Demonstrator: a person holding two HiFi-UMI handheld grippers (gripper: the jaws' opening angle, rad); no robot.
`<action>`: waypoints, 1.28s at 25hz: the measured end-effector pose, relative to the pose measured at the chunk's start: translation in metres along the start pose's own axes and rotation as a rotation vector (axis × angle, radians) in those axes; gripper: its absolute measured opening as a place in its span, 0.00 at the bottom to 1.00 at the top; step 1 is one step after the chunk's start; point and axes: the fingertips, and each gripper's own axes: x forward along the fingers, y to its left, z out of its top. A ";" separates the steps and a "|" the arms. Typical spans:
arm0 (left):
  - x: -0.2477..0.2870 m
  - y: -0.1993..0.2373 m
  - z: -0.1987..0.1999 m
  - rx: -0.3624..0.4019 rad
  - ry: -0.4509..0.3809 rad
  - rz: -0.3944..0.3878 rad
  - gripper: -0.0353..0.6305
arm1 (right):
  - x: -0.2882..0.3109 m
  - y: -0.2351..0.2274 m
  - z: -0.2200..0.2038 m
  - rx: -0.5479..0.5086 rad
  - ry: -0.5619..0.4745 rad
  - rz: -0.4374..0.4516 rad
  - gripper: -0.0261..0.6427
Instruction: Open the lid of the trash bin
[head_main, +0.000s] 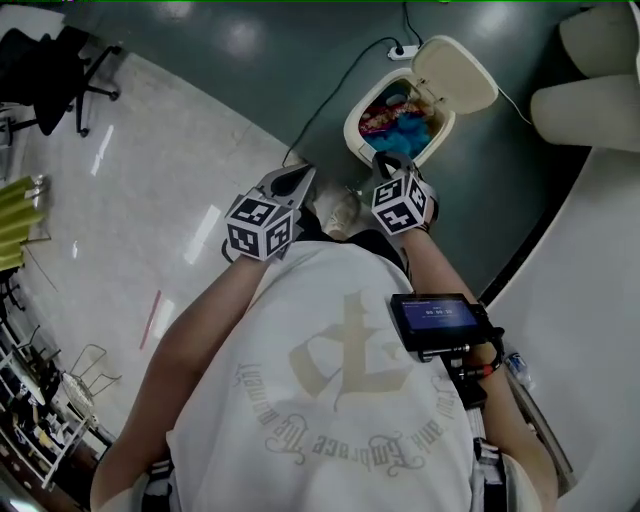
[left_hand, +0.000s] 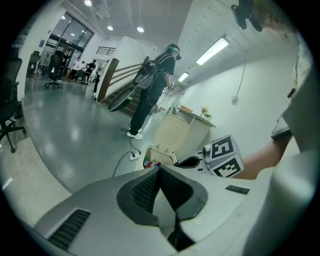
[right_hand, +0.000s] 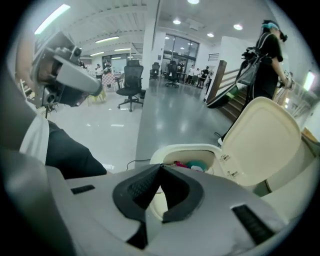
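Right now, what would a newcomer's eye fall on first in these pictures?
The cream trash bin on the dark floor ahead, its lid tipped fully open over bright pink and blue rubbish. Just short of it hang the left gripper and right gripper, both shut and empty.

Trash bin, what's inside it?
The lid stands open, so the trash bin shows colourful rubbish piled inside: blue-green and pink-red pieces. What each piece is can't be told, and whatever lies under the top layer is covered.
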 end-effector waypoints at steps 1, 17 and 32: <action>0.003 0.001 0.001 0.005 -0.001 -0.005 0.07 | -0.002 -0.003 0.003 0.019 -0.016 -0.002 0.04; 0.032 -0.049 0.024 0.118 0.000 -0.120 0.07 | -0.113 -0.049 0.016 0.369 -0.438 0.001 0.04; 0.043 -0.091 0.042 0.200 0.029 -0.198 0.07 | -0.176 -0.065 -0.018 0.527 -0.550 -0.071 0.04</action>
